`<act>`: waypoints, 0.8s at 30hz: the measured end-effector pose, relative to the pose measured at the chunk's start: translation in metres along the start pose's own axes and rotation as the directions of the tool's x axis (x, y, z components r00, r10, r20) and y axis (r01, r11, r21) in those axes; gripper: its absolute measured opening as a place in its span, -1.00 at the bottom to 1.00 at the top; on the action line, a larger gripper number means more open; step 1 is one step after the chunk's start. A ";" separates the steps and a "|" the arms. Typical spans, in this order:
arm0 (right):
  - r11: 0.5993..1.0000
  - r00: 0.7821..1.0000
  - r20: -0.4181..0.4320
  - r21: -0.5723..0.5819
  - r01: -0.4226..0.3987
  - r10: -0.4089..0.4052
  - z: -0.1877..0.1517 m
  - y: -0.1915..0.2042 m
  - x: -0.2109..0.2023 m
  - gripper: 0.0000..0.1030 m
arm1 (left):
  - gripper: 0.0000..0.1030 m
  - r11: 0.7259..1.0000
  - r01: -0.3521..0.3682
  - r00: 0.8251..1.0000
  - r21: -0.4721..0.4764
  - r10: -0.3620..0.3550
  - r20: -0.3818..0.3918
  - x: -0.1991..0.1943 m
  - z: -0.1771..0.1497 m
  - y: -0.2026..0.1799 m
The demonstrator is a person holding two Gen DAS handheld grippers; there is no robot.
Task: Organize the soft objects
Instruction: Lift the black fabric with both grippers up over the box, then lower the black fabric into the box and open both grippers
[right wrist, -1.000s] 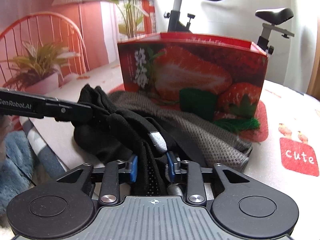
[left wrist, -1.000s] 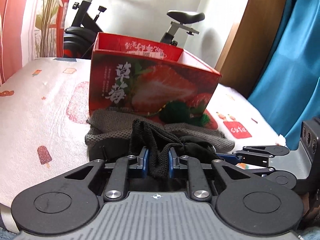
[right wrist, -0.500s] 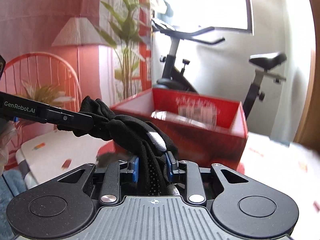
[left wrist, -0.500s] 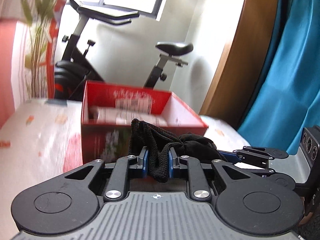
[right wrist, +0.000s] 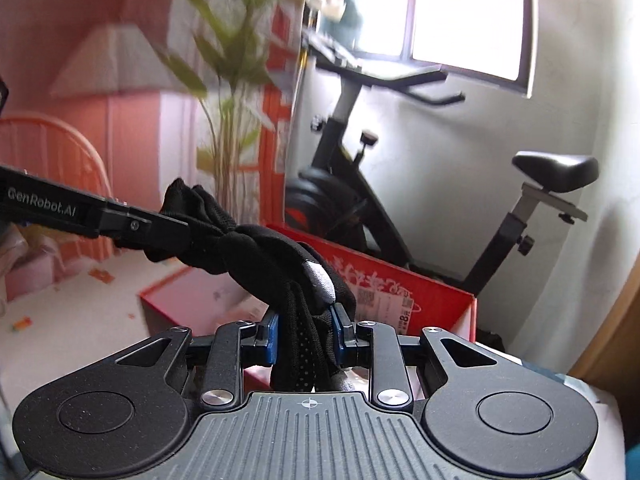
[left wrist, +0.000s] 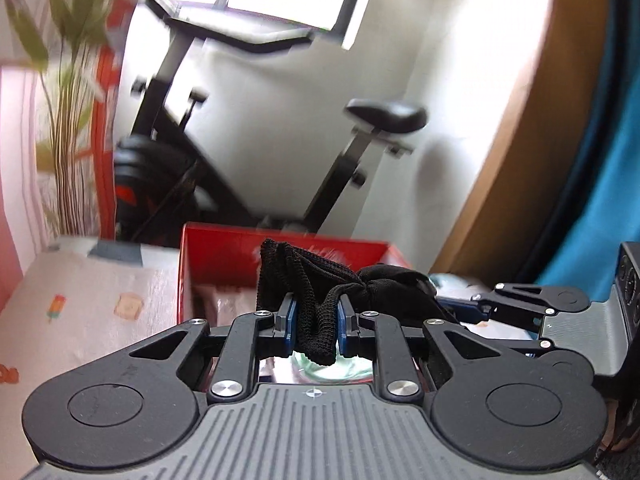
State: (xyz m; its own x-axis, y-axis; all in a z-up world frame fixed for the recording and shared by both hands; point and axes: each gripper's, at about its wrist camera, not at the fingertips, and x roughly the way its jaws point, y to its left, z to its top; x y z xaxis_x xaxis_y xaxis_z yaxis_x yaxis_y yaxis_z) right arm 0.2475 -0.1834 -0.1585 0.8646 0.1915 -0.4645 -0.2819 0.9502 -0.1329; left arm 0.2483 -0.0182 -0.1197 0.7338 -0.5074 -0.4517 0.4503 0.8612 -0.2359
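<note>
A black knitted garment (left wrist: 316,300) hangs stretched between both grippers, raised above the open red strawberry box (left wrist: 224,256). My left gripper (left wrist: 314,322) is shut on one end of it. My right gripper (right wrist: 306,334) is shut on the other end (right wrist: 280,276), which has a small grey tag. The box (right wrist: 420,300) lies just ahead and below in the right wrist view, with pale packets inside. The right gripper shows at the right of the left wrist view (left wrist: 532,312), the left one at the left of the right wrist view (right wrist: 100,216).
The box stands on a white cloth with printed motifs (left wrist: 80,320). Behind it is a black exercise bike (left wrist: 240,160) against a white wall, with a plant (right wrist: 228,100) on the left. A blue curtain (left wrist: 600,180) and a wooden frame are on the right.
Both grippers have lifted the black garment off the table and carried it up and forward over the red box. The grey mesh cloth and green item have dropped out of view.
</note>
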 end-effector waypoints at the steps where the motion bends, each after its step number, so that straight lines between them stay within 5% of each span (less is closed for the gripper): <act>1: 0.999 0.999 -0.030 -0.030 0.012 -0.012 0.000 0.001 0.012 -0.55 | -0.60 1.000 -0.003 1.000 -0.013 0.003 -0.026 0.010 0.003 0.004; 8: 0.998 0.975 -0.215 0.058 -0.039 0.050 -0.013 -0.001 0.076 -0.56 | -0.59 0.996 -0.084 0.974 -0.005 0.081 -0.214 0.066 -0.005 0.026; 17: 0.985 0.955 -0.277 0.160 -0.066 0.109 -0.019 -0.012 0.093 -0.42 | -0.55 0.993 -0.114 0.956 0.016 0.114 -0.270 0.079 -0.013 0.041; 22: 0.988 0.959 -0.278 0.151 -0.019 0.061 -0.019 -0.017 0.088 -0.31 | -0.36 0.990 -0.129 0.948 0.062 0.141 -0.285 0.083 -0.015 0.038; 24: 0.988 0.963 -0.264 0.153 -0.003 0.044 -0.019 -0.020 0.083 -0.27 | -0.05 0.988 -0.134 0.950 0.083 0.152 -0.274 0.081 -0.014 0.036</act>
State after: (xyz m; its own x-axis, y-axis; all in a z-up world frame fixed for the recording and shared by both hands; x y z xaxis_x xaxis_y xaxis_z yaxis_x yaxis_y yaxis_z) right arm 0.3169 -0.1910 -0.2109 0.7106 0.1617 -0.6847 -0.2177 0.9760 0.0045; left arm 0.3164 -0.0278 -0.1766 0.6255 -0.3429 -0.7009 0.3890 0.9157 -0.1008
